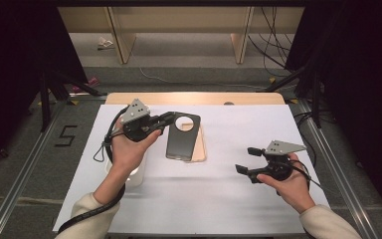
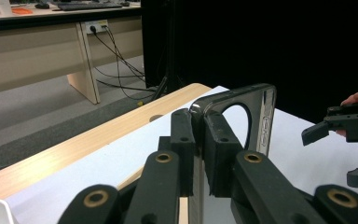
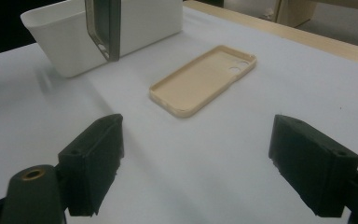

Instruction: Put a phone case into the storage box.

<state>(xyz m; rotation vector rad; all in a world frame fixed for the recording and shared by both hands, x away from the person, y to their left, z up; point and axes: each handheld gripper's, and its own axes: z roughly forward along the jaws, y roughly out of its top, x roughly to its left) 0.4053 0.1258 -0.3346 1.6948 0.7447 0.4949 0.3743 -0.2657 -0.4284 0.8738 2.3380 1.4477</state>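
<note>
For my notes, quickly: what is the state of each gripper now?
Left gripper: closed on the dark grey plastic phone case, lifted.
Right gripper: open, holding nothing.

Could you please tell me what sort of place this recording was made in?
Probably a lab or office set up for recording: a white-covered table fenced by black curtains, wooden desks behind with loose cables on the grey floor.
</note>
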